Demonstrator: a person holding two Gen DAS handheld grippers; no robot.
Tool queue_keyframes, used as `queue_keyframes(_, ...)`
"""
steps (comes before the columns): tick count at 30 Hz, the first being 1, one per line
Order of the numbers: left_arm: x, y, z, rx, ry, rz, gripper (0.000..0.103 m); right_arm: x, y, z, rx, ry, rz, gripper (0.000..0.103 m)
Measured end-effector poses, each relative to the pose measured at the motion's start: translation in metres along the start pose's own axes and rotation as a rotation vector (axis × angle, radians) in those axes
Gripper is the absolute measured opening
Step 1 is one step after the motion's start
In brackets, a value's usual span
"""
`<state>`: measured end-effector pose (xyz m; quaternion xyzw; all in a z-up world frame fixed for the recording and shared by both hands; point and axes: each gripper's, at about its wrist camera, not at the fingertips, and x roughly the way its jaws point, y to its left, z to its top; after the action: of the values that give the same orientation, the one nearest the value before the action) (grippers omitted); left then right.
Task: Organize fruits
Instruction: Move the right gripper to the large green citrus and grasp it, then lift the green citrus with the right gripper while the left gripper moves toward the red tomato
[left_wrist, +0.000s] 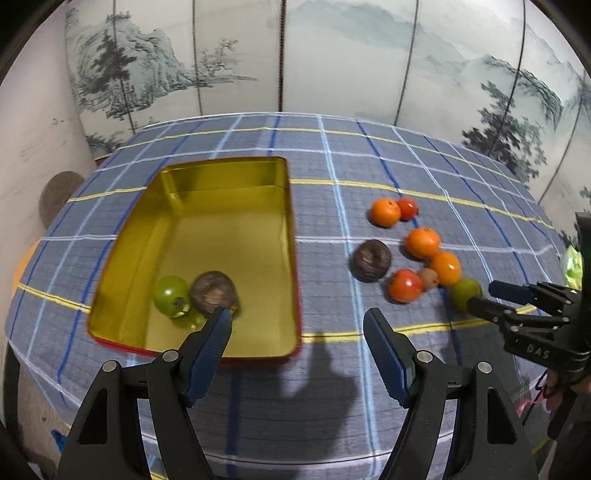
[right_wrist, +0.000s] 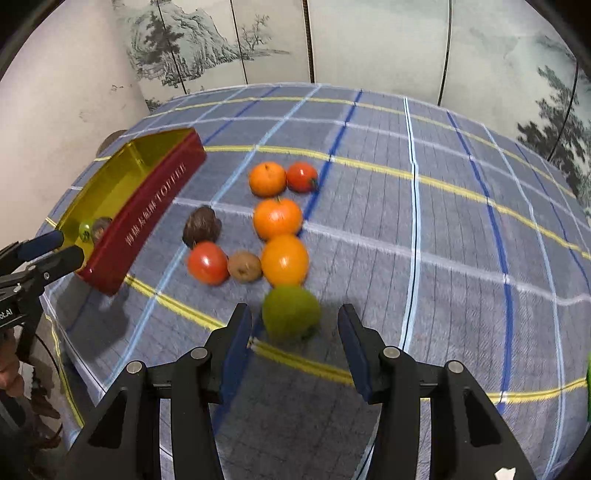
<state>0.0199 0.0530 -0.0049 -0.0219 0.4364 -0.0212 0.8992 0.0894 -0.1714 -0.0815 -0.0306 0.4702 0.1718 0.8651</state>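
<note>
Left wrist view. The left gripper (left_wrist: 297, 325) hangs spread and empty over the near end of the gold-lined tin (left_wrist: 207, 343), which rests on the checked desk (left_wrist: 332, 155). Inside the tin lie a green tomato (left_wrist: 170, 301) and a dark brown fruit (left_wrist: 214, 293), side by side and seemingly touching. To the right, well apart from the tin, the remaining fruits sit in a loose cluster; the right gripper (left_wrist: 480, 297) enters from the right edge at the green fruit (left_wrist: 464, 293).

Right wrist view. The right gripper (right_wrist: 295, 325) is spread, its blue pads (right_wrist: 349, 332) on either side of the green fruit (right_wrist: 291, 312) but clear of it; nothing is pinched. Just beyond, an orange (right_wrist: 285, 259) touches or nearly touches that fruit, with a small brown fruit (right_wrist: 244, 266) and a red tomato (right_wrist: 207, 263) beside it.

Handling, as a judgement: the green fruit looks round, firm and light, smooth enough to roll or squirt out of a shallow pinch. Best taken across its widest girth, pads low on its flanks, with moderate squeeze so the neighbouring orange is not nudged.
</note>
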Motion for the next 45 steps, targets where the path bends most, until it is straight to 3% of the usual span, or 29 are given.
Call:
queue_keyframes(9,0.014,-0.023,-0.003,0.043,0.022,-0.014,0.074,0.018,0.002,-0.004,0.004,0.023,0.012,0.046)
queue_keyframes(14,0.020,-0.030,-0.001,0.049,0.032,-0.019,0.074,0.027,0.005,-0.001,-0.002,0.022,0.006,0.035)
queue_keyframes(22,0.025,-0.035,0.005,0.044,0.034,0.000,0.075,0.027,0.004,-0.001,-0.012,0.011,-0.005,0.034)
queue_keyframes(34,0.015,-0.041,0.017,0.056,-0.008,-0.008,0.075,0.025,-0.063,0.006,0.110,-0.026,-0.100,0.034)
queue_keyframes(45,0.040,-0.072,0.022,0.081,0.052,-0.088,0.075,0.033,-0.116,0.018,0.183,-0.054,-0.179,0.034)
